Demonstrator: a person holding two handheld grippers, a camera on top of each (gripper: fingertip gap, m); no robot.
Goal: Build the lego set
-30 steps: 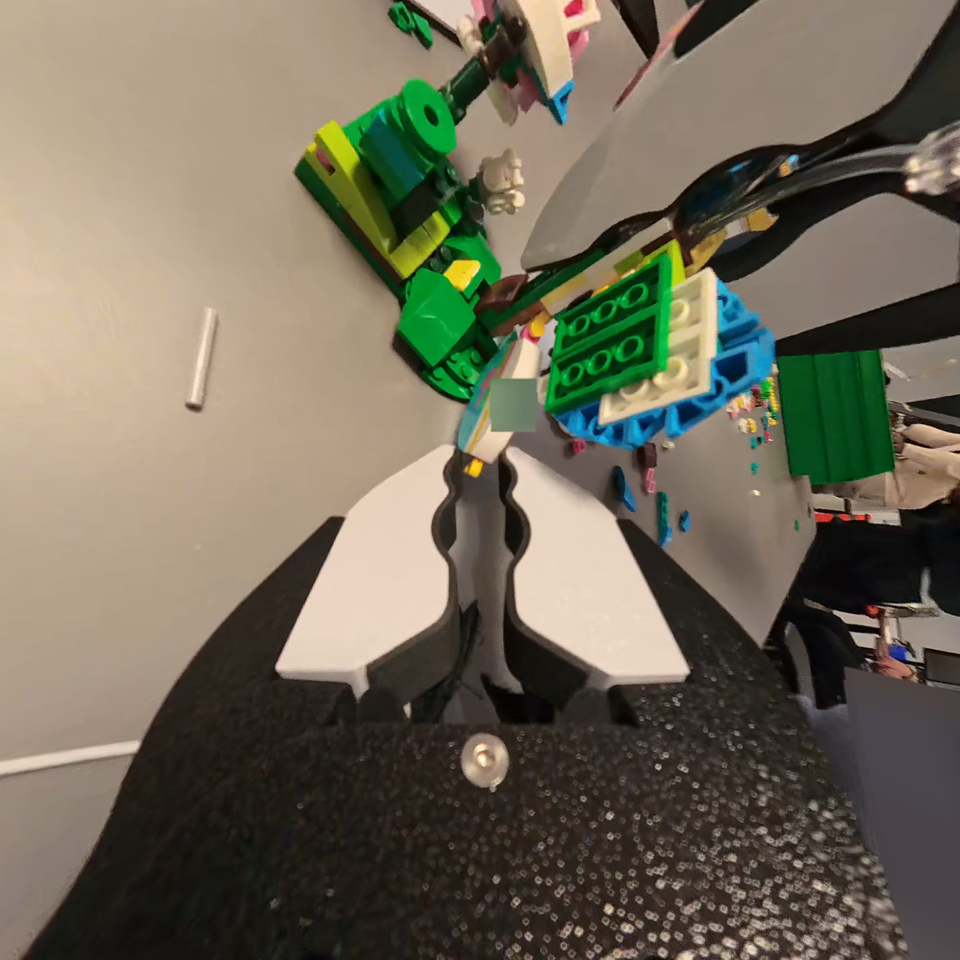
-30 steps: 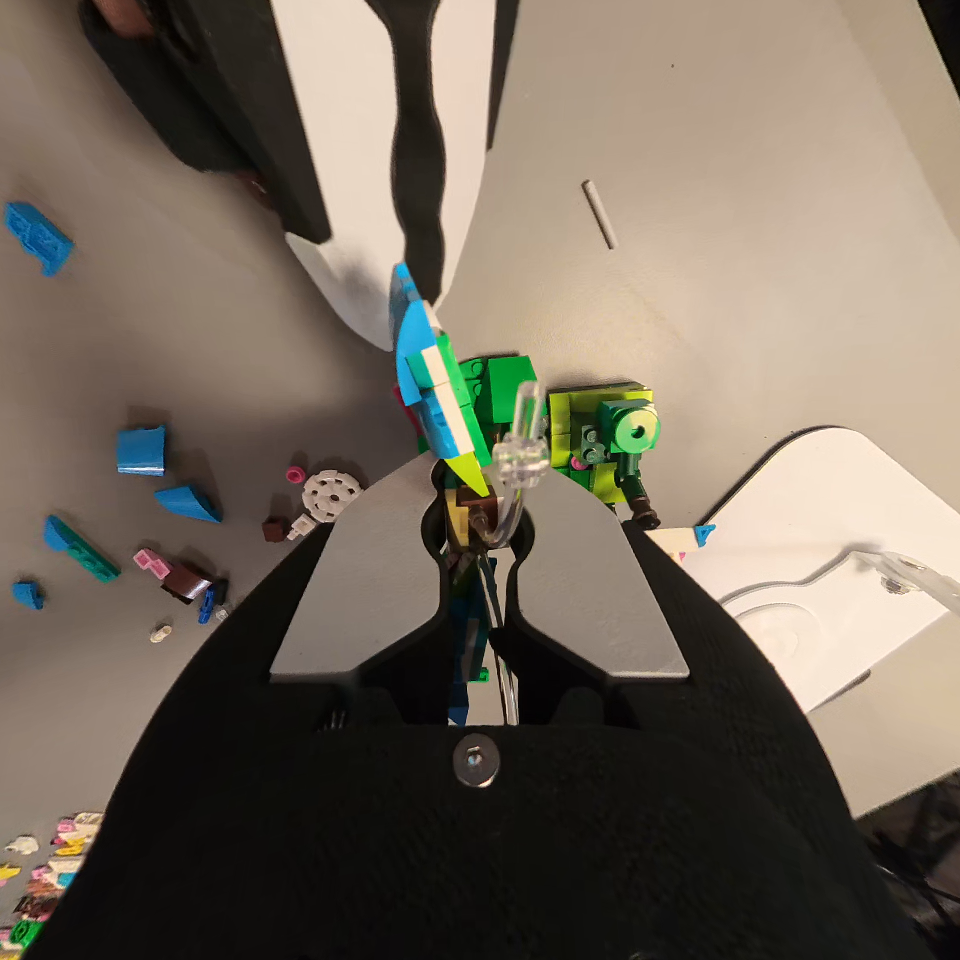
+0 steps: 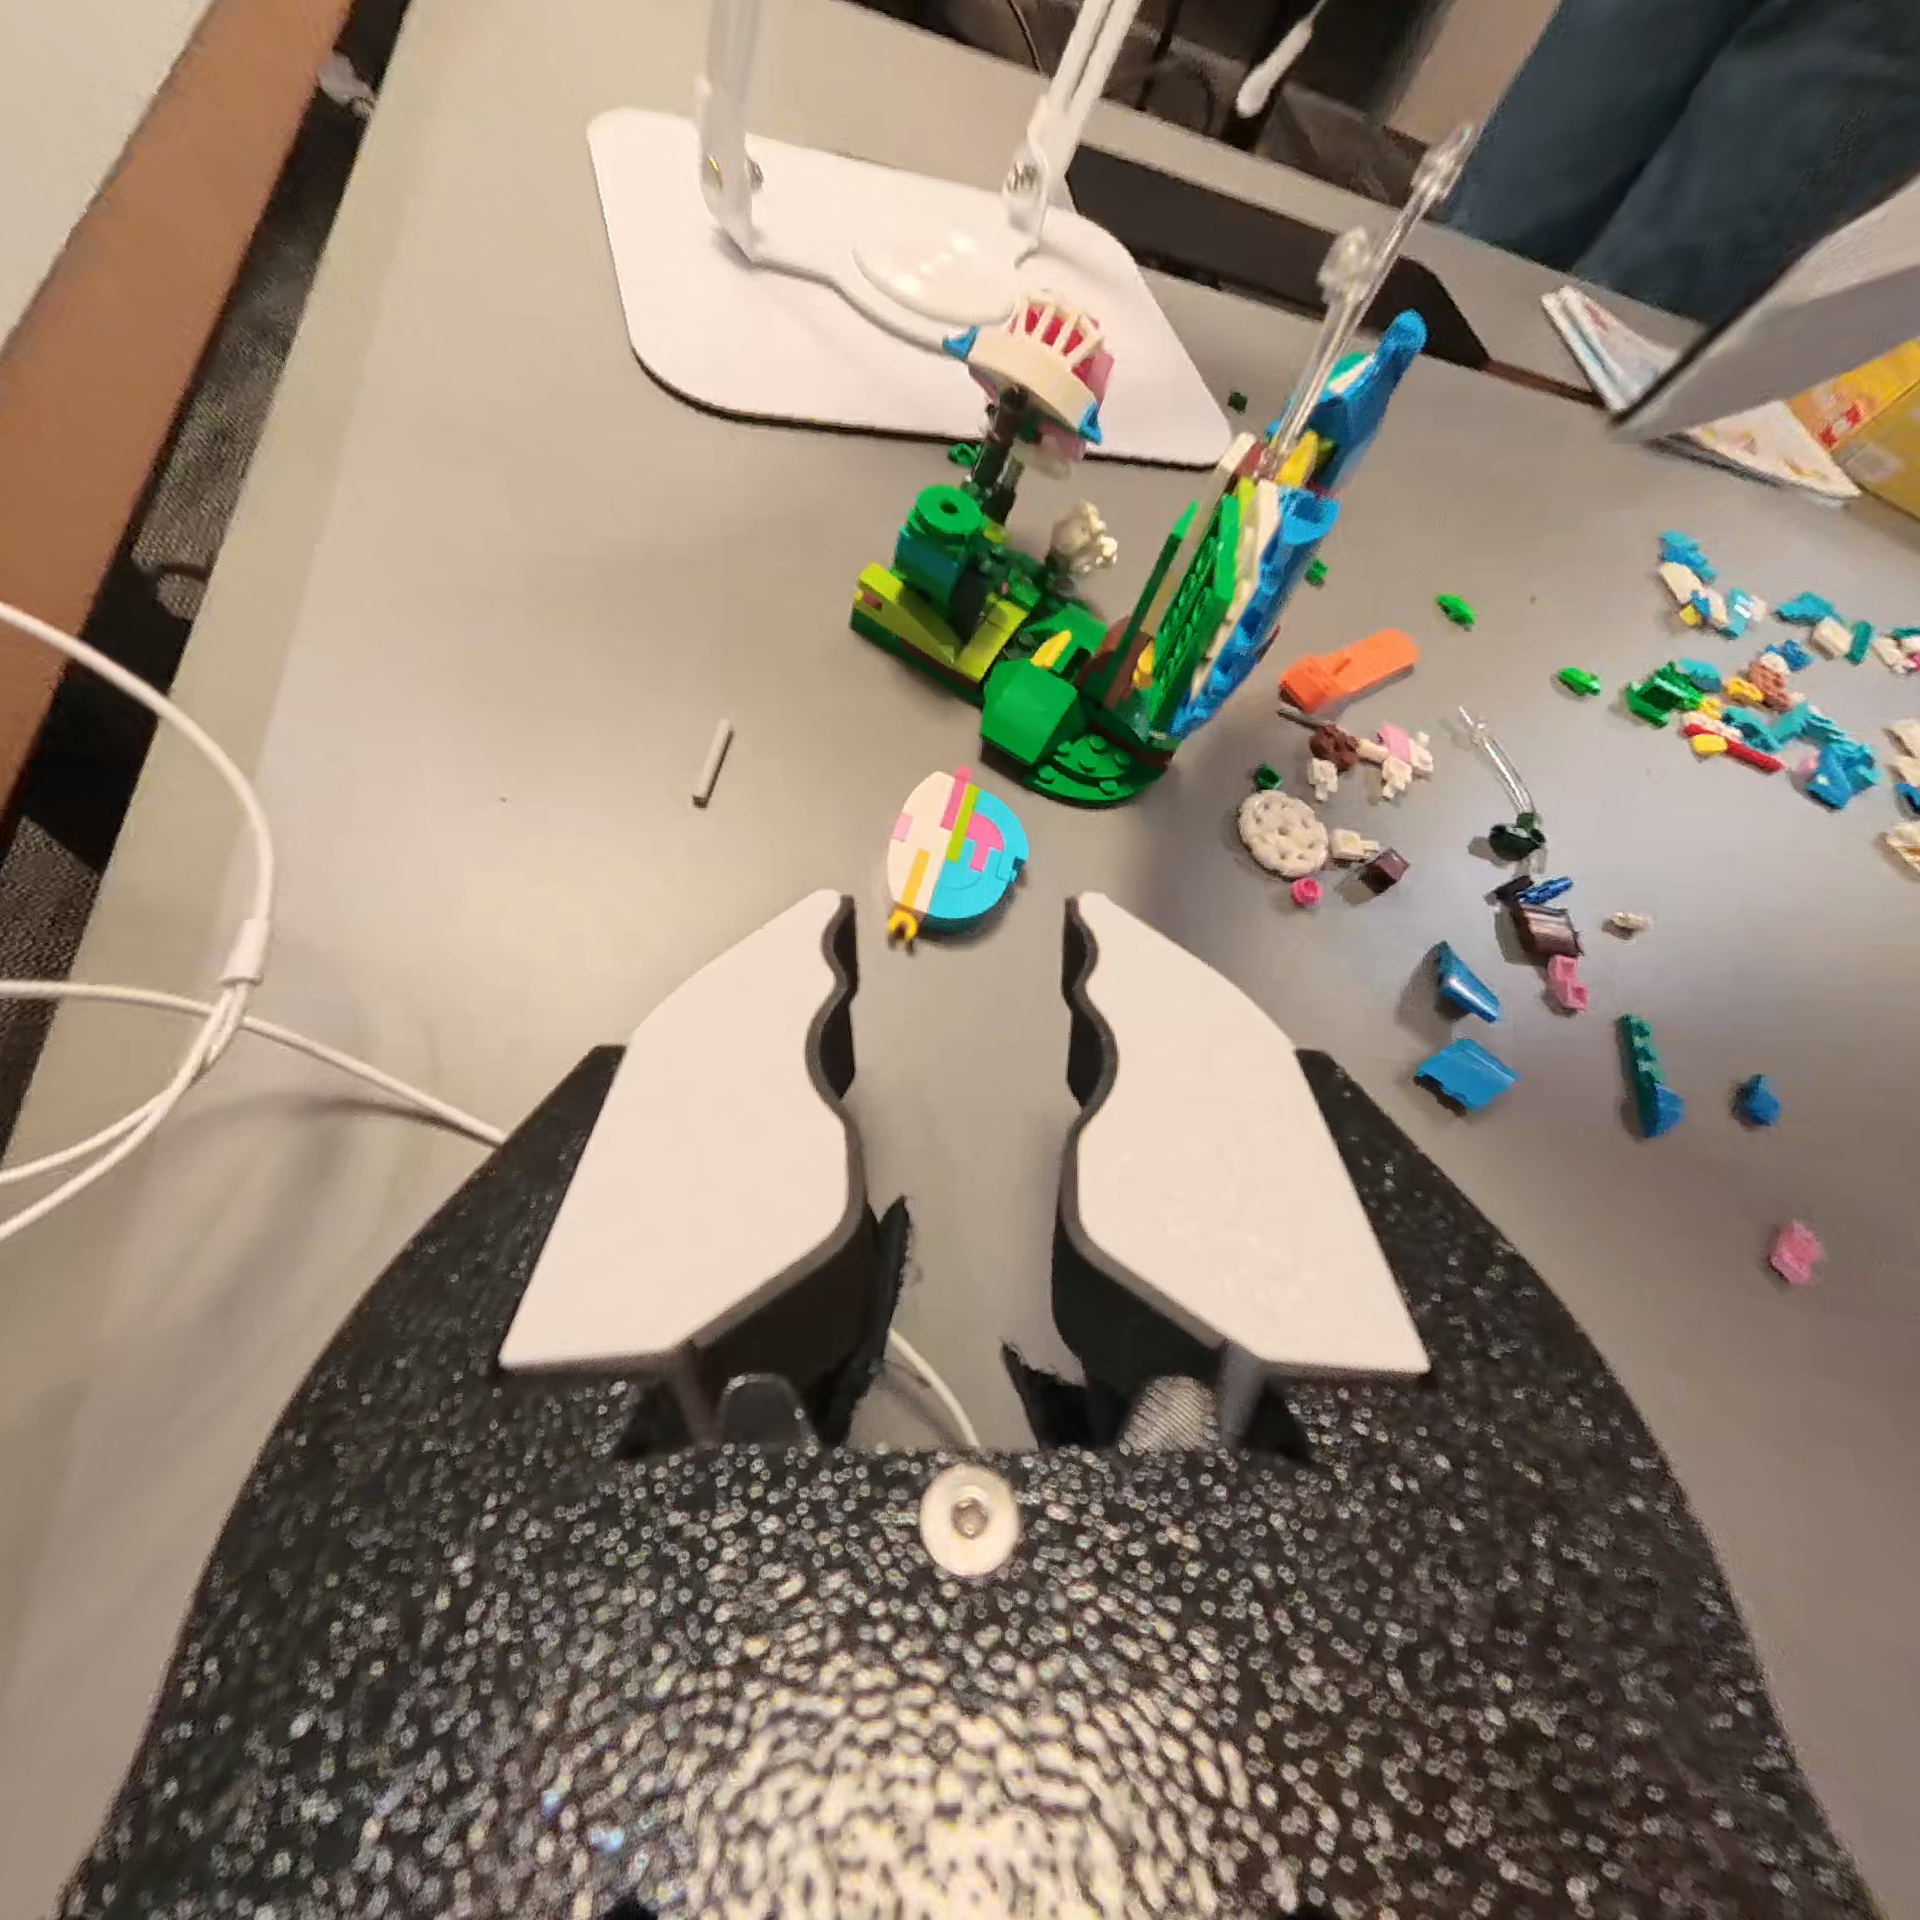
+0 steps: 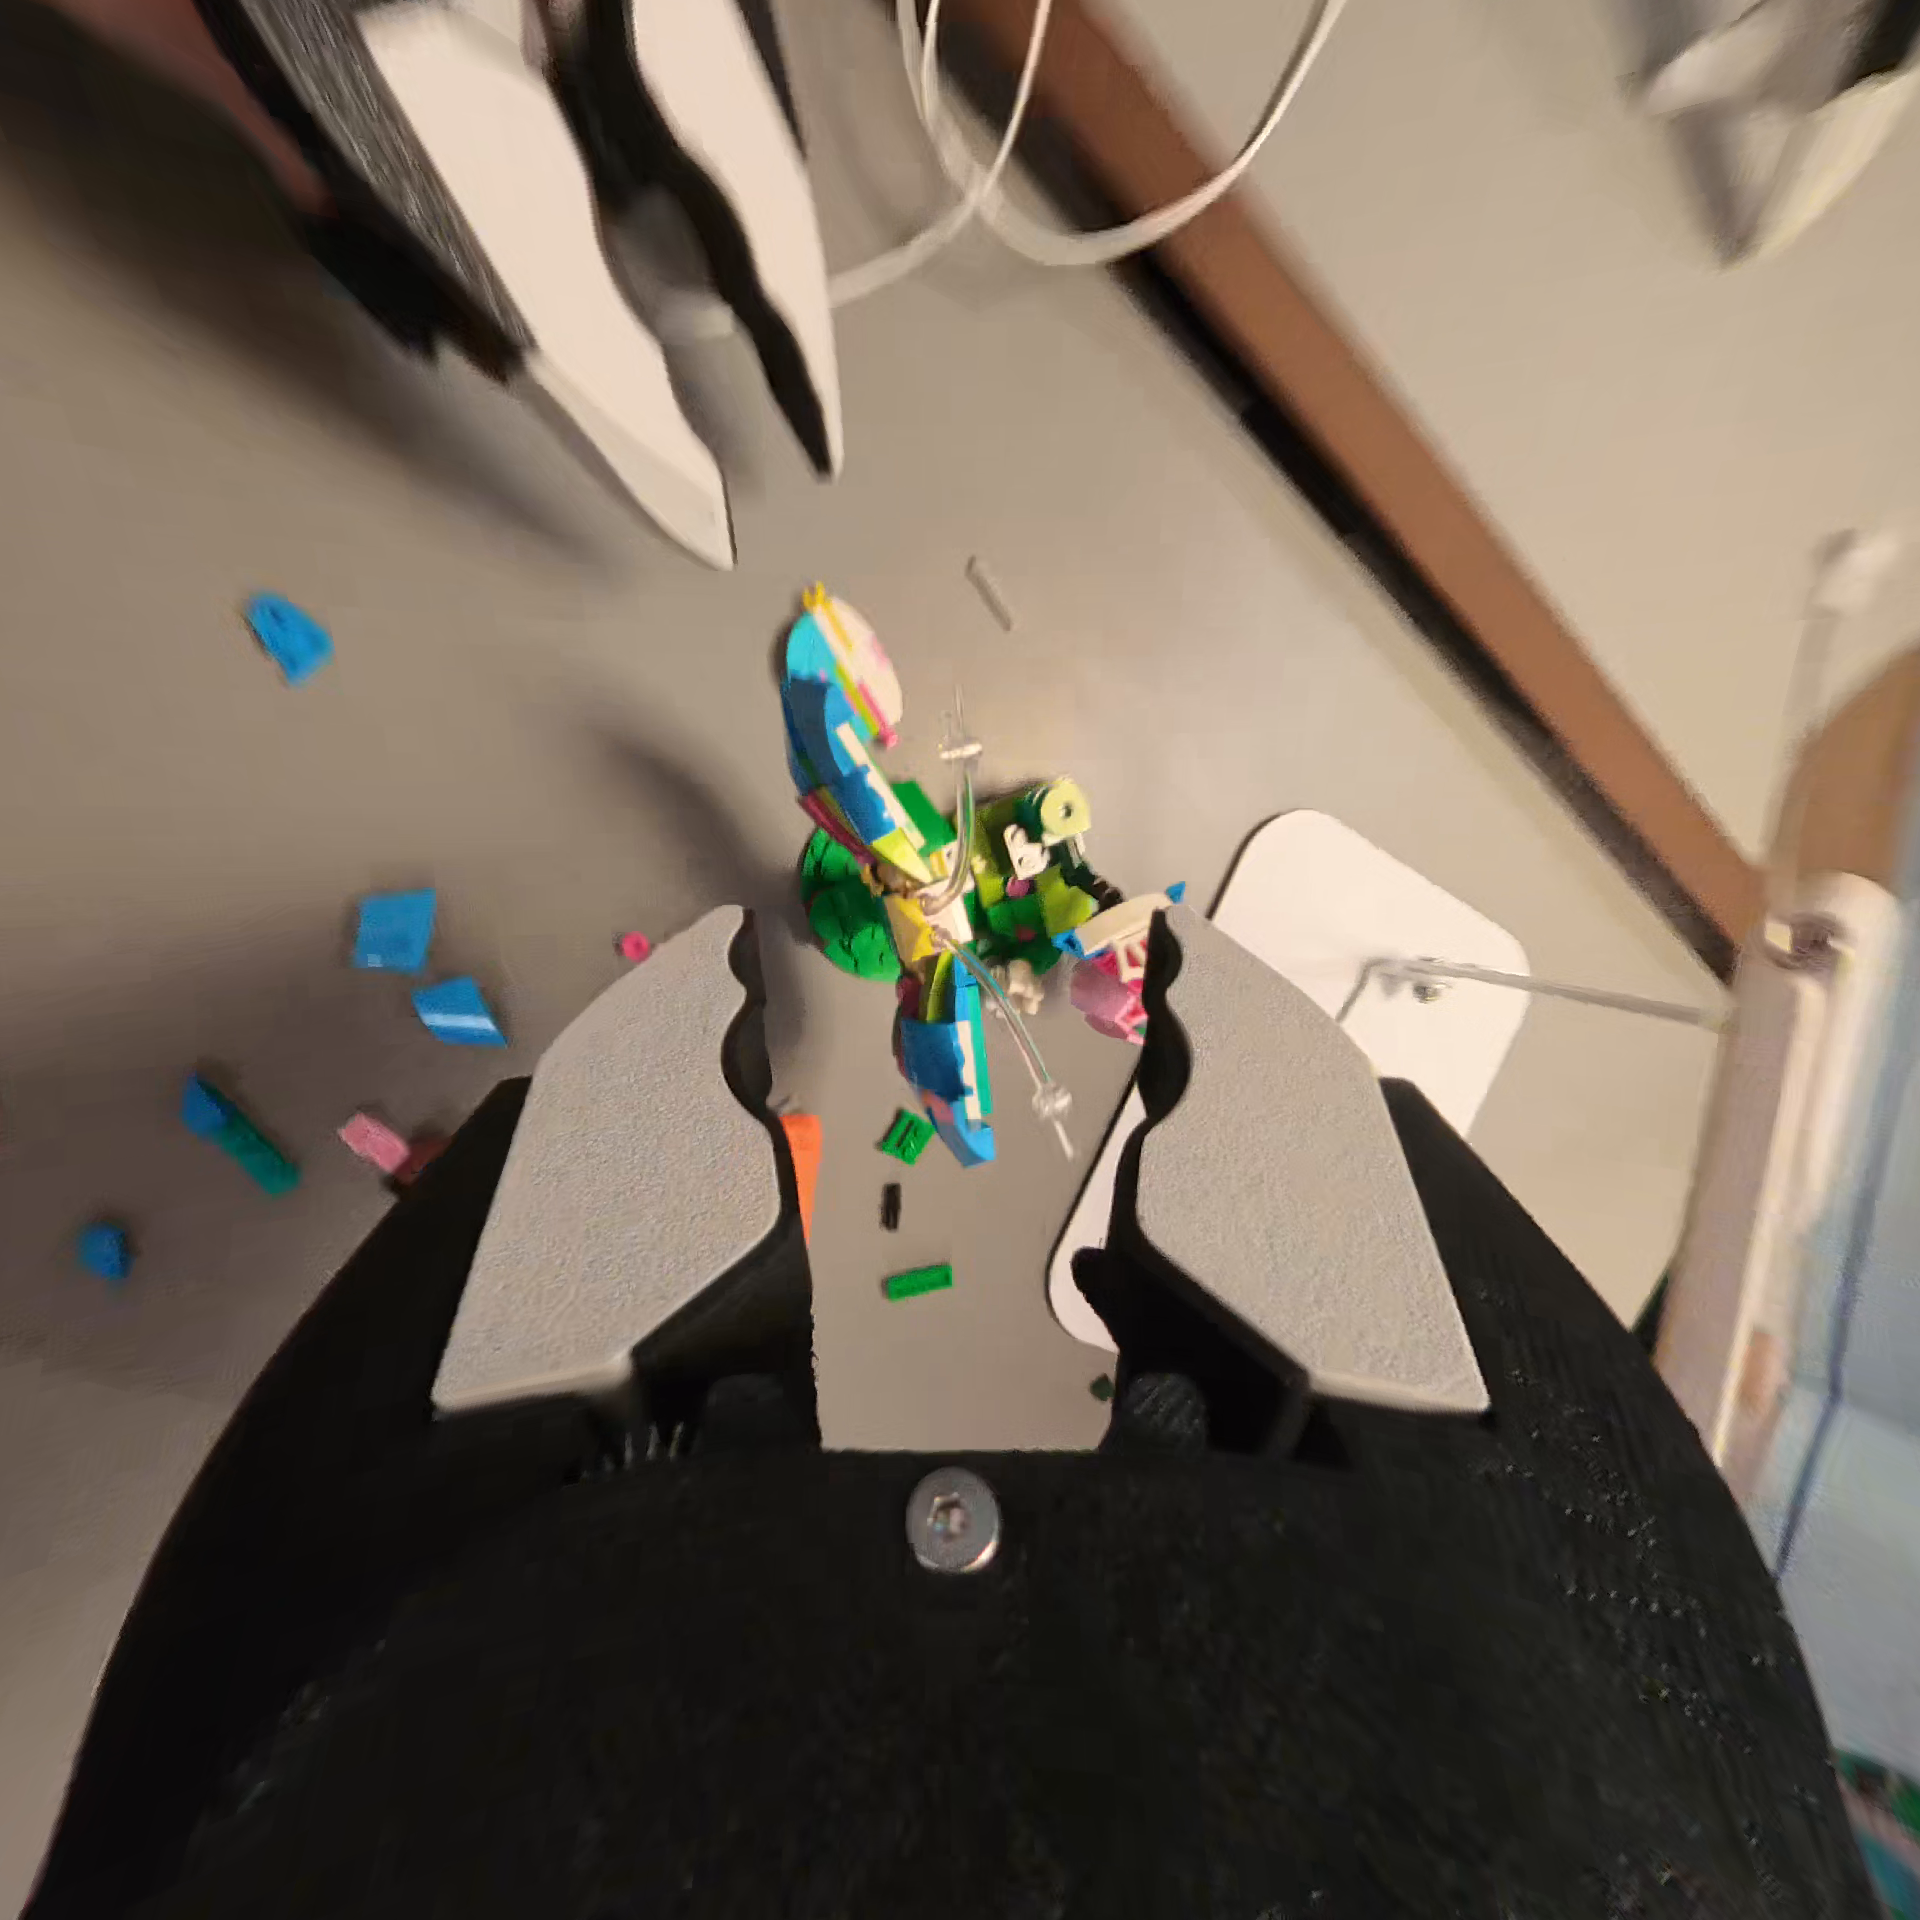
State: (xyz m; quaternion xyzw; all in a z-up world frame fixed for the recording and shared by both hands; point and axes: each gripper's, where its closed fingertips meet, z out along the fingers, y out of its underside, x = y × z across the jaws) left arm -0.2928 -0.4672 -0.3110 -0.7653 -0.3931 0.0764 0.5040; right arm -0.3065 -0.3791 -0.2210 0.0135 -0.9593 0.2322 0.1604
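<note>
The green lego model (image 3: 997, 634) stands on the grey table (image 3: 499, 582), with a pink-and-white flower (image 3: 1039, 364) on it. A blue-and-green wing (image 3: 1236, 582) with a clear antenna (image 3: 1361, 260) stands upright against its right side. A round wing piece in white, pink and turquoise (image 3: 956, 857) lies flat on the table just ahead of my left gripper (image 3: 961, 914), which is open and empty. My right gripper (image 4: 951, 925) is open and empty above the model (image 4: 935, 904). The left gripper (image 4: 774, 509) also shows beyond it, blurred.
A white stand base (image 3: 883, 301) sits behind the model. Loose bricks (image 3: 1766, 686), an orange brick separator (image 3: 1351, 665) and a white round piece (image 3: 1283, 831) lie at the right. A small white rod (image 3: 713, 764) lies left of the model. White cables (image 3: 208, 987) run at the left edge.
Both grippers have opened and pulled back from the model. The left one let go of the round wing piece, which now lies on the table. The right one let go of the blue-and-green wing.
</note>
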